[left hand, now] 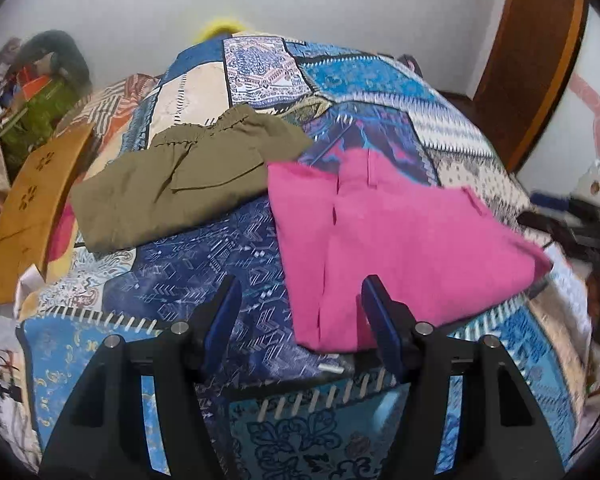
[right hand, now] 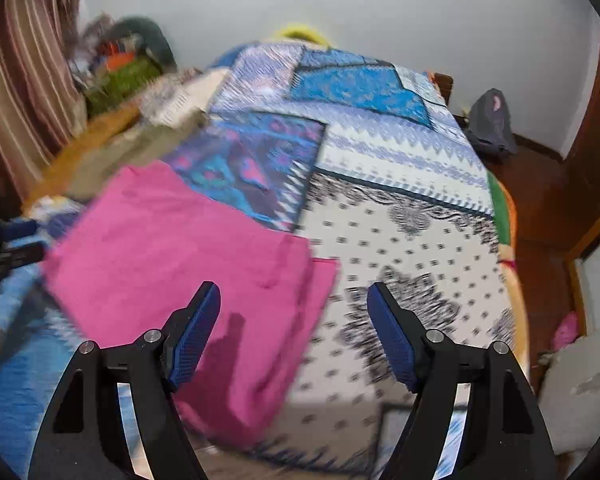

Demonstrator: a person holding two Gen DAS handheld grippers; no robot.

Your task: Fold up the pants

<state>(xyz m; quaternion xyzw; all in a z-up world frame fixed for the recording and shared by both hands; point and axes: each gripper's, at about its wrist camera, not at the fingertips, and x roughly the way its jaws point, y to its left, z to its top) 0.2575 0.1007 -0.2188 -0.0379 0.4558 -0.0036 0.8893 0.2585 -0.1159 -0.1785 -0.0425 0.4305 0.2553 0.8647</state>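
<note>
Pants: pink pants (left hand: 396,232) are seen lying folded on the bed (left hand: 204,268), near its front edge, with a thick stacked edge at the front.
Left hand-held gripper (left hand: 300,308): its blue pads are spread apart and nothing is held. The bed cover shows in the gap, and the right pad sits in front of the pink cloth.
Right hand-held gripper (right hand: 294,320): its pads are spread wide too and nothing is pinched. The right edge of the pants (right hand: 172,260) is seen between them; whether the cloth is touched cannot be told.
What could go wrong: the top layer could be dragged by a pad that brushes it, and the fold would be opened again.
Second risk: the pants could slide toward the edge of the bed, because the cover looks smooth and the stack sits close to the front.
Third risk: only one layer might be pinched if the stack is picked up again, so the layers would come apart.
Cloth: the pink cloth looks soft, thin and floppy, with a seam and a slit that can be seen.
Shape: a flat, rough rectangle with soft corners.
Bed cover: a patchwork of blue, white and dotted squares, spread mostly flat.
Other clothes: olive pants (left hand: 180,180) with a ruffled waistband are laid further back, and a mustard cloth (left hand: 28,212) is at the left edge.
</note>
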